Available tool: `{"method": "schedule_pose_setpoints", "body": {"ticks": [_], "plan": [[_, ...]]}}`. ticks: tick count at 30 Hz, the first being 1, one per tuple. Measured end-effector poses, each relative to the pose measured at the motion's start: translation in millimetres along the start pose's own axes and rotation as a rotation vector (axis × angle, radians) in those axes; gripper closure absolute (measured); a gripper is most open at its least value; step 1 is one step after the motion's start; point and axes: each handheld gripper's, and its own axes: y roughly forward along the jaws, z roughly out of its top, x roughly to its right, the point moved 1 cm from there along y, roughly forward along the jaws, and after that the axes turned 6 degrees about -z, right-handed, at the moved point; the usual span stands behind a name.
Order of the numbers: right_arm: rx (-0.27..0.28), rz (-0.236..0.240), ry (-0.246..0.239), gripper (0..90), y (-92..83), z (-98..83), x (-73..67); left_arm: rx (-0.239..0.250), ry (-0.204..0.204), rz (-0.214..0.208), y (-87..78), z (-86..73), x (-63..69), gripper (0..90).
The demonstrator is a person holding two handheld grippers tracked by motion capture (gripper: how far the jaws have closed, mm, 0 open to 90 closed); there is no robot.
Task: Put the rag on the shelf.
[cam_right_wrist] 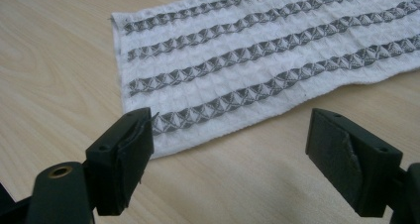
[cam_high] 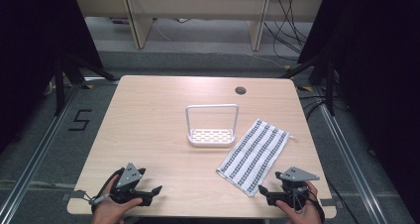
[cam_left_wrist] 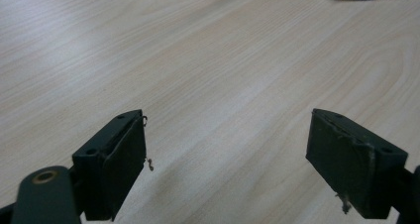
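Right gripper view looks along the right gripper (cam_right_wrist: 230, 149), whose fingers (cam_right_wrist: 124, 157) stand wide apart and released, with nothing between them. Just ahead of them the near end of the towel (cam_right_wrist: 257, 65) lies flat on the counter (cam_right_wrist: 54, 75); its near corner sits beside the left-hand finger, not yet touched.

By the look of it the towel is light, soft and limp, a waffle weave in white with grey stripes. It should fold or drag rather than lift as a sheet, and it will not slip or break. A judged good hold is the near short edge or a corner, where one finger can slide under the hem; pinching mid-cloth would bunch it.

Left gripper (cam_left_wrist: 228, 154) is likewise released, its fingers (cam_left_wrist: 119, 164) wide over bare wood, the towel well off to their far right.

Farther on, in the high view, a white wire rack (cam_high: 211, 127) stands past the towel (cam_high: 255, 155), close to its far left side but apart from it.

Writing: a dark "5" (cam_high: 79, 120) marked on the floor left of the counter. No brand or label reads on the towel.
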Motion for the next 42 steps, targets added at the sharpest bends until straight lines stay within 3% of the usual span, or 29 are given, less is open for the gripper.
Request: {"method": "schedule_pose_setpoints", "body": {"ticks": [4, 5, 6, 7, 8, 9, 10, 11, 12, 13, 14, 16, 20, 22, 23, 24, 28, 29, 31, 34, 36, 38, 39, 42], "plan": [[0.005, 0.007, 0.001, 20.4, 0.7, 0.1, -0.9, 0.005, -0.007, -0.006, 1.2, 0.5, 2.0, 14.9], [0.005, 0.007, 0.001, 20.4, 0.7, 0.1, -0.9, -0.014, 0.016, -0.004, 0.2, 0.7, 1.1, 14.9], [0.006, 0.007, 0.000, 20.8, 0.6, 0.2, -1.0, 0.004, 0.005, 0.001, 2.0, 1.3, 3.1, 14.9], [0.003, 0.003, -0.005, 21.6, -0.3, 0.5, -1.0, -0.022, 0.030, -0.004, 0.3, 1.9, 2.5, 14.9], [-0.010, -0.003, 0.030, 22.1, -2.1, 0.3, -4.2, 0.006, 0.006, -0.007, 2.5, 2.3, 5.0, 14.9], [-0.003, 0.004, 0.017, 22.4, -1.6, 0.6, -3.5, -0.012, 0.024, -0.017, 1.4, 2.9, 4.6, 14.9], [0.005, 0.008, -0.003, 22.4, -0.8, 0.9, -2.1, 0.010, 0.025, -0.024, 4.6, 4.7, 7.9, 15.2], [0.005, 0.008, -0.003, 22.4, -0.8, 0.9, -2.1, 0.010, 0.025, -0.024, 4.6, 4.7, 7.9, 15.3], [0.004, 0.016, 0.017, 22.7, -0.7, 0.8, -4.7, -0.009, 0.050, -0.028, 5.7, 7.1, 7.9, 15.3], [0.004, 0.016, 0.017, 22.7, -0.7, 0.8, -4.7, -0.009, 0.050, -0.028, 5.7, 7.1, 7.9, 15.3], [0.003, 0.019, 0.010, 23.1, -0.2, 0.9, -4.9, 0.028, 0.023, -0.057, 9.1, 8.8, 10.2, 15.4], [-0.005, 0.025, 0.013, 23.3, -1.2, 1.2, -5.0, 0.009, 0.033, -0.077, 9.1, 10.8, 10.0, 15.4], [0.001, 0.020, -0.014, 24.0, -0.9, 1.5, -4.0, 0.037, 0.014, -0.088, 15.0, 15.5, 15.3, 15.4], [0.003, 0.039, -0.015, 24.1, 0.0, 1.6, -4.5, 0.023, 0.030, -0.093, 15.4, 16.8, 15.3, 15.4], [-0.003, 0.039, -0.019, 24.4, -0.3, 1.8, -5.3, 0.034, 0.015, -0.087, 17.7, 18.2, 17.7, 15.5], [-0.002, 0.045, -0.021, 24.8, -0.4, 2.1, -7.2, 0.013, 0.038, -0.093, 21.2, 21.3, 18.1, 15.6], [-0.002, 0.057, -0.038, 25.3, 0.9, 2.7, -8.6, 0.021, 0.039, -0.115, 29.0, 26.7, 24.0, 15.6], [-0.010, 0.049, -0.035, 25.4, 0.4, 2.7, -10.1, 0.010, 0.061, -0.109, 31.1, 29.0, 25.0, 15.9], [-0.007, 0.054, -0.048, 26.2, 1.5, 3.1, -12.4, 0.033, 0.045, -0.132, 38.4, 34.0, 31.3, 16.9], [-0.001, 0.072, -0.061, 27.9, 1.9, 3.9, -16.3, 0.052, 0.068, -0.167, 51.9, 45.3, 39.3, 19.4], [-0.010, 0.063, -0.068, 28.4, 0.9, 4.3, -17.5, 0.040, 0.087, -0.170, 54.9, 49.1, 40.7, 20.4], [-0.002, 0.083, -0.087, 30.2, 3.4, 4.5, -19.1, 0.041, 0.094, -0.176, 61.0, 54.6, 43.9, 21.6], [-0.027, 0.079, -0.069, 32.0, 1.4, 4.4, -22.5, 0.037, 0.101, -0.181, 63.5, 56.8, 44.6, 22.3], [-0.019, 0.099, -0.100, 34.1, 3.6, 5.6, -26.1, 0.038, 0.117, -0.197, 73.6, 64.7, 47.0, 25.7]]}}
